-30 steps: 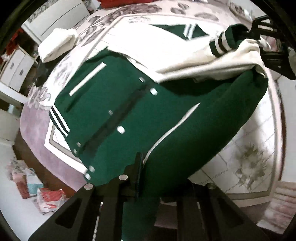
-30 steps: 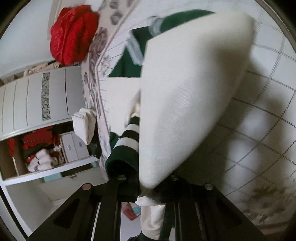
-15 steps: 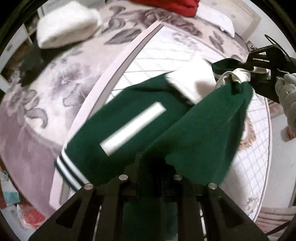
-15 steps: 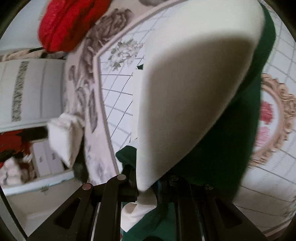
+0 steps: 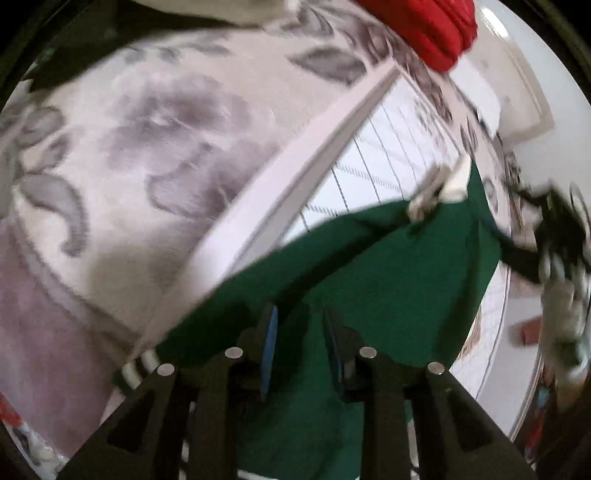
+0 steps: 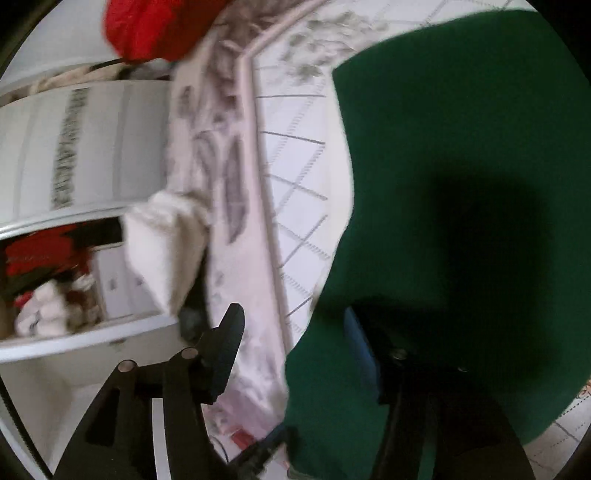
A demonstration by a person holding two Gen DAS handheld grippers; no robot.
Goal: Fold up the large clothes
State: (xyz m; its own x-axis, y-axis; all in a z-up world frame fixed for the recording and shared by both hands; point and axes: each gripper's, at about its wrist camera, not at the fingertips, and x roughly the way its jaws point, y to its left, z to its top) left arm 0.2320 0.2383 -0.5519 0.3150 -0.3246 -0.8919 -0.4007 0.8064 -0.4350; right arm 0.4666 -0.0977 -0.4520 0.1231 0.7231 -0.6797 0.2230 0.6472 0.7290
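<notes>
The green jacket (image 5: 388, 280) lies on the bed (image 5: 155, 147), spread over its grid-patterned middle. Left tool (image 5: 300, 343) is clamped on the fabric, right tool (image 6: 295, 350) gapes wide, jacket draped over one finger.

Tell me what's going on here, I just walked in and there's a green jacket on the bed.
A person with two hand-held grippers is folding a green jacket on a floral bedspread. The left hand-held gripper has green fabric between its fingers, which look partly open, so the grip is unclear. The right hand-held gripper is open, its fingers spread wide, one of them over the jacket. A red garment lies farther up the bed.
</notes>
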